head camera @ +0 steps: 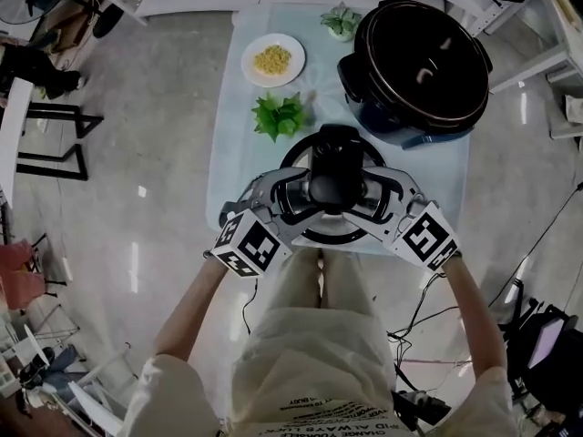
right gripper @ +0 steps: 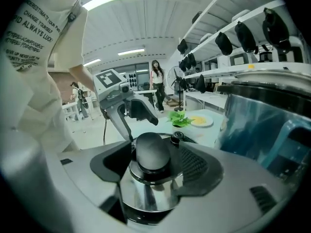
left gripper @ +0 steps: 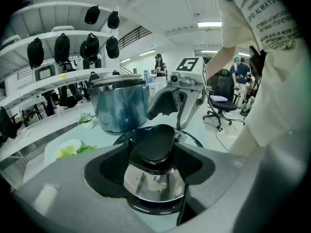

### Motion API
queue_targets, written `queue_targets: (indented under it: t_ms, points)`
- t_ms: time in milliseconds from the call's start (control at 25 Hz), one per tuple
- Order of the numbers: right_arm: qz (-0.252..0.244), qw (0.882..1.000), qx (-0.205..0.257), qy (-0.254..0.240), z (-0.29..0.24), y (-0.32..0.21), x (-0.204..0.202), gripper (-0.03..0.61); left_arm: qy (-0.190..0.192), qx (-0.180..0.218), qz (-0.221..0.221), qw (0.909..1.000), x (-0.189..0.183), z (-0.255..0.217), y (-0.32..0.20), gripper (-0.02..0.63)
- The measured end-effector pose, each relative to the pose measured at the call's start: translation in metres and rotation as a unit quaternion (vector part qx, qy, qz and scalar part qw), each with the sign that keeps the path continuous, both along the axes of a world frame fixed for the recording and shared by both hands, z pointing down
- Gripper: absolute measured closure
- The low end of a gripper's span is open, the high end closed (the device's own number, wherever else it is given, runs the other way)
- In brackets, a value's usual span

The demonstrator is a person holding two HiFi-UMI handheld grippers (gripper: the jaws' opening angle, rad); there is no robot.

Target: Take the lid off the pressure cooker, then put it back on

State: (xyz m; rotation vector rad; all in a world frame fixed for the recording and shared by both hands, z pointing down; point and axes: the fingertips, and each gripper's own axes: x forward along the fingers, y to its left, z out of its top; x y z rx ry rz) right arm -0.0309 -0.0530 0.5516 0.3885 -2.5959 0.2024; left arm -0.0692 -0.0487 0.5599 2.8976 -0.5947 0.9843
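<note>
The lid [head camera: 293, 156] lies flat on the counter [head camera: 228, 153], between our two grippers. Its long black handle [left gripper: 154, 142] points up and runs straight away from us. The left gripper [left gripper: 150, 168] and right gripper [right gripper: 153, 165] face each other across it. Their fingers [left gripper: 104, 171] stand apart astride the handle. Beyond the fingers stands the cooker pot [head camera: 414, 66], with greens [head camera: 281, 115] and a plate [head camera: 273, 60] to its left.
</note>
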Motion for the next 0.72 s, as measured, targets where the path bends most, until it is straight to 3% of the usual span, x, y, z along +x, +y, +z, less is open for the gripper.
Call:
queue_targets:
  t_ms: [240,720]
  points:
    - [-0.039,0.999,-0.013,0.02,0.023,0.003,-0.006,0.291,-0.022,-0.006,0.049,0.9985,0.009,0.02,-0.001,0.336]
    - [-0.089,0.995,-0.02,0.044,0.041,0.004,-0.019,0.293,-0.032,-0.026,0.118,0.9922,0.022,0.03,0.001,0.336]
